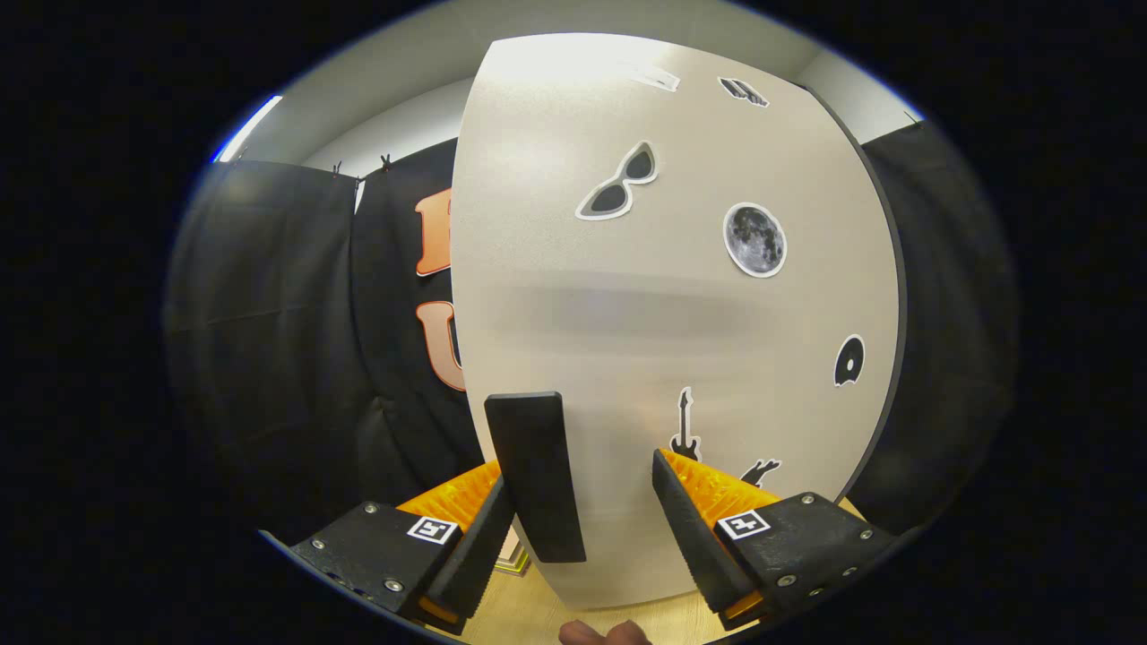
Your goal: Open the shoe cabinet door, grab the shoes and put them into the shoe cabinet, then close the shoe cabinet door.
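Starting out at nine o'clock, we have the booth's black cloth wall [269, 340] hanging behind everything, and it runs out of the way of the action. Coming across, we meet the near edge of the shoe cabinet door [645, 305], a pale panel standing upright and dotted with stickers, and right on that edge sits the dark upright handle [536, 475], down around six o'clock from the door's centre. That handle is why we are here: our gripper [582, 488] has its left finger [475, 546] just outside the handle and touching or nearly touching it, while the right finger [694, 528] stands clear of it against the door face, so the jaws are spread wide with the handle inside the gap but not clamped. We judge this as the door stage of the job, either lining up to pinch the handle or swinging the panel by it; which way the door is going we cannot tell. On past the sunglasses sticker [618, 184] at twelve and the moon sticker [755, 239] at two o'clock, the door's far rim curves away. Below us, a strip of wooden floor [538, 609] and a fingertip [605, 634] of the person's hand.
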`<state>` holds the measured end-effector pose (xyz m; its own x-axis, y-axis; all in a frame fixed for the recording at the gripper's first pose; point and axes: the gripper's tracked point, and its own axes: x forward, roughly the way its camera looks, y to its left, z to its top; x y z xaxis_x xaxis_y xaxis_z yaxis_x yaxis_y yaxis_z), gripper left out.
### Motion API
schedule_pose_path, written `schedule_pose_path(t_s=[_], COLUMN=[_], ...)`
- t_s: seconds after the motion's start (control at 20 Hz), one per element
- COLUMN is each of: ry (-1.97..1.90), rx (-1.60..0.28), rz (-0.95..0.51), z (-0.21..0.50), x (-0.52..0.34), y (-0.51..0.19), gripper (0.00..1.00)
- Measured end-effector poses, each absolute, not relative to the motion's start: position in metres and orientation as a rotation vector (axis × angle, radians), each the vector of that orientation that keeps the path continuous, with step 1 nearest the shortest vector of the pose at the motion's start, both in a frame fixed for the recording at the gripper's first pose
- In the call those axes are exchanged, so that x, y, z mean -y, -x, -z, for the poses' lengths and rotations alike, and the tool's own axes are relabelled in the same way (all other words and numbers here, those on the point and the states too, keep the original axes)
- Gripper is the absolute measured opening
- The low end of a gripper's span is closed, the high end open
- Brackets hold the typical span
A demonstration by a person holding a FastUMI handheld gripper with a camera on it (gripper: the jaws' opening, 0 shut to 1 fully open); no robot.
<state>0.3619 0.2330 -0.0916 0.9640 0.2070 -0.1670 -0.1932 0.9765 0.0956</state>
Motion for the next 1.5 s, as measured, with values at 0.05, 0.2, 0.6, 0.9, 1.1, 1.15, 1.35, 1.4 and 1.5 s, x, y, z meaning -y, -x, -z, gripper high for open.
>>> schedule_pose_path(t_s=[0.05,0.2,0.6,0.9,1.1,1.15,1.35,1.4,1.5], ry=[-0.066,-0.042,-0.025,-0.014,-0.051,-0.067,-0.033,-0.014,0.023], rx=[-0.170,-0.166,-0.169,-0.175,-0.191,-0.188,-0.181,-0.173,-0.142], rz=[-0.195,-0.169,-0.087,-0.049,-0.043,-0.044,-0.040,-0.044,-0.053], z=[0.091,0.091,0.092,0.094,0.089,0.085,0.068,0.063,0.049], x=[-0.233,-0.235,-0.235,-0.236,-0.233,-0.232,-0.221,-0.218,-0.210], y=[-0.363,-0.370,-0.377,-0.380,-0.368,-0.359,-0.303,-0.287,-0.256], gripper=[0.90,0.91,0.92,0.93,0.94,0.94,0.94,0.94,0.94])
